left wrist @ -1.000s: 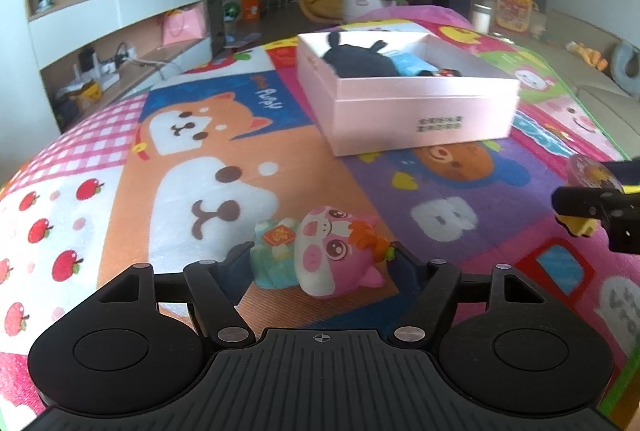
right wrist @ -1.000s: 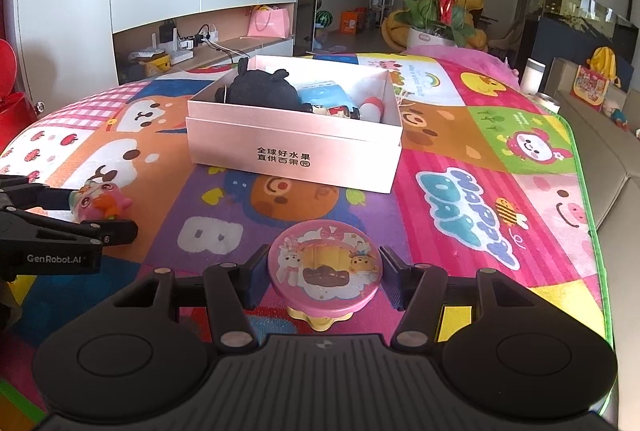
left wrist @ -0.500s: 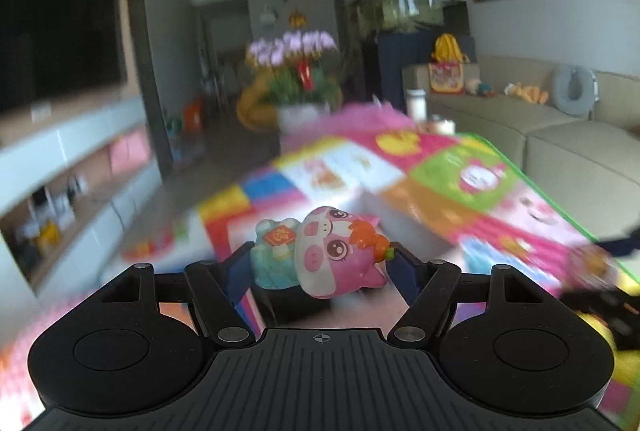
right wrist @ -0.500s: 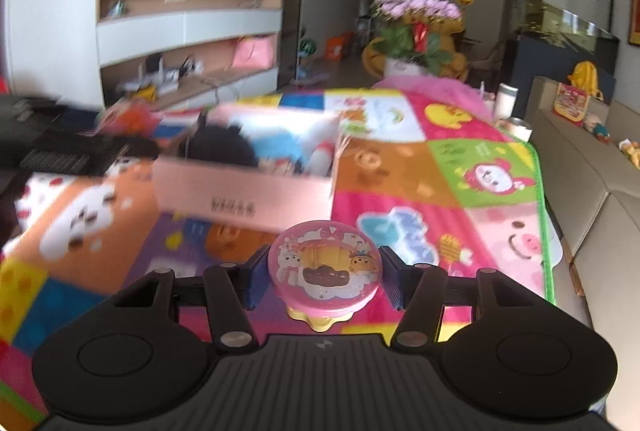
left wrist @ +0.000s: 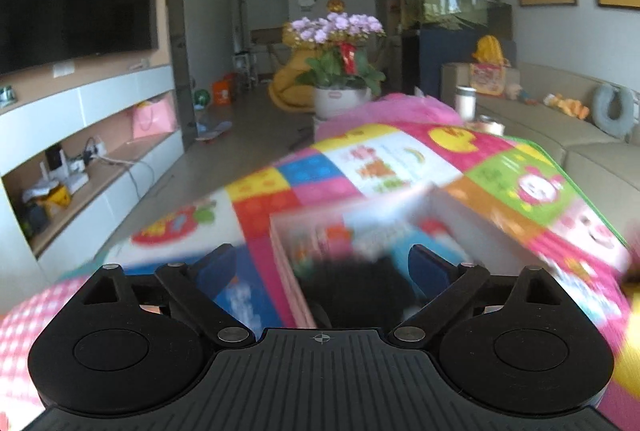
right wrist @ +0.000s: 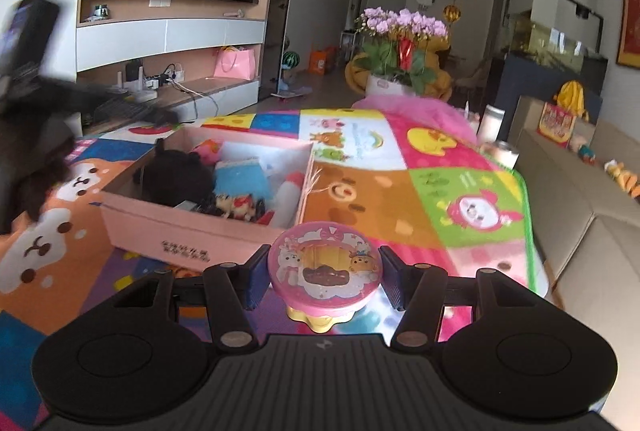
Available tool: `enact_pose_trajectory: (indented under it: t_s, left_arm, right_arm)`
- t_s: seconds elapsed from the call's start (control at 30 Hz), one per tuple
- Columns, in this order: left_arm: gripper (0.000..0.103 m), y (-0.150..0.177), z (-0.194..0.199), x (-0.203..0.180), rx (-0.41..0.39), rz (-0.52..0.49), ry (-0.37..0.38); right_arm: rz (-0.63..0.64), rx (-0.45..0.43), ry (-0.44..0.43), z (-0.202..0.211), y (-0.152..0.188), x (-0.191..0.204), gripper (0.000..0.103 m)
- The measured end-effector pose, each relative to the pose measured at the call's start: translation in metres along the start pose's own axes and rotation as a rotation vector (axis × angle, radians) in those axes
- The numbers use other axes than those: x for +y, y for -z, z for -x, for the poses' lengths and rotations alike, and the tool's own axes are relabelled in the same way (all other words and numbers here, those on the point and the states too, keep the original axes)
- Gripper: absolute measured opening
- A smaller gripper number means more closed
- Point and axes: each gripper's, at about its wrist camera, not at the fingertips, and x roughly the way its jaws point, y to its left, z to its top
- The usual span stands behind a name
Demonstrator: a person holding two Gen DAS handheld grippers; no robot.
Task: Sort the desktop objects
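- The left gripper (left wrist: pixel 320 263) hangs over the near left part of the pink box (right wrist: pixel 188 227), its jaws spread apart with nothing between them; in its own view the box below is badly blurred, with only a dark shape showing between the fingers.
- In the right wrist view that same gripper shows as a dark blurred mass at the far left, above the box's left edge.
- The box sits on the cartoon play mat (right wrist: pixel 460 167) and holds, from left to right, a black plush toy (right wrist: pixel 176 175), a blue item (right wrist: pixel 240 179), some small figures at the near wall, and a white-and-red item (right wrist: pixel 290 193). A pink shape (right wrist: pixel 206 151) lies at the far wall behind the plush; it is too small to identify.
- The right gripper (right wrist: pixel 322 277) is clamped on a round pink toy (right wrist: pixel 322 269) with a yellow base, held above the mat just beside the box's near right corner.
- Step in hand, as I judge it: dropping toys into the box, with the right one next.
- The next move calls for carrying the round toy left and farther, over the box's near wall to the freer right side, then spreading the jaws. The left gripper should clear out first so the two do not collide.
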Motion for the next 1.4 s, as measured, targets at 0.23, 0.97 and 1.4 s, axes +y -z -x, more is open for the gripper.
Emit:
enact_pose_trajectory:
  t_s: [0.23,0.97,1.4]
  left_arm:
    - [0.099,0.048,0.041,0.007,0.085,0.036,0.024]
    - [0.103,0.099,0.063,-0.001,0.219,0.146,-0.038]
    - [0.103,0.108,0.069,-0.020,0.198,0.162,-0.103]
  right_arm:
    - [-0.049,-0.089,-0.052,-0.033,-0.073,-0.002,0.056]
    - [-0.247,0.010,-0.174,-0.030,-0.016,0.004,0.103]
    - [-0.122,0.193,-0.176,-0.016,0.063,0.057,0.103]
